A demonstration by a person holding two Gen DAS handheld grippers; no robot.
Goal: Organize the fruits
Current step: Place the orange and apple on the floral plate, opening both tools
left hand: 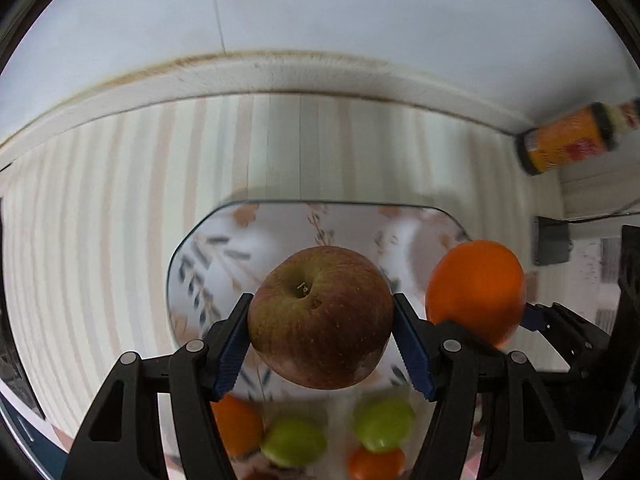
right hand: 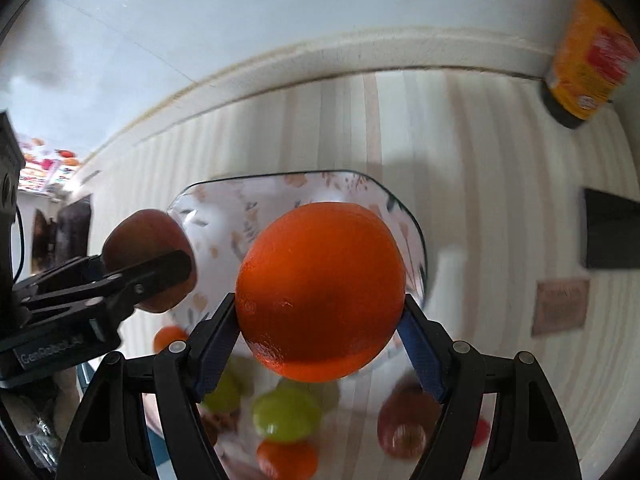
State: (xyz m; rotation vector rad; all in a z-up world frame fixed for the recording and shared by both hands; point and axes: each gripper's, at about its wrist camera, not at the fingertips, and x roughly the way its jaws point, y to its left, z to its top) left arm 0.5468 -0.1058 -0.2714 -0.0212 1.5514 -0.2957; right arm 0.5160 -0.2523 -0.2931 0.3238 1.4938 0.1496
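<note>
Left gripper (left hand: 322, 322): clamped on the apple (left hand: 320, 318), blue pads pressing both flanks, pointing steeply down.
Apple: reddish-brown with green near the stem pit, stem end facing the camera, held in the air over the tray (left hand: 208, 240).
Right gripper (right hand: 320, 316): clenched around the orange (right hand: 320, 292), pads tight against its left and right sides.
Orange: large, glossy, lifted above the right half of the tray; seen from the left wrist just right of the apple, close but apart.
Tray: pale, floral pattern, dark thin rim, rounded corners, lying on the striped surface (left hand: 120, 200); middle bare beneath the held fruit.
Fruit below: blurred at the near edge, two green round fruits (left hand: 382, 424), small orange ones (left hand: 236, 424), a reddish apple (right hand: 406, 420) to the near right.
Far right: orange-labelled bottle (left hand: 568, 140) by the wall, blurred.
Right side: dark flat object (right hand: 612, 236) and brownish card (right hand: 560, 306) on the surface, well apart from the tray.
</note>
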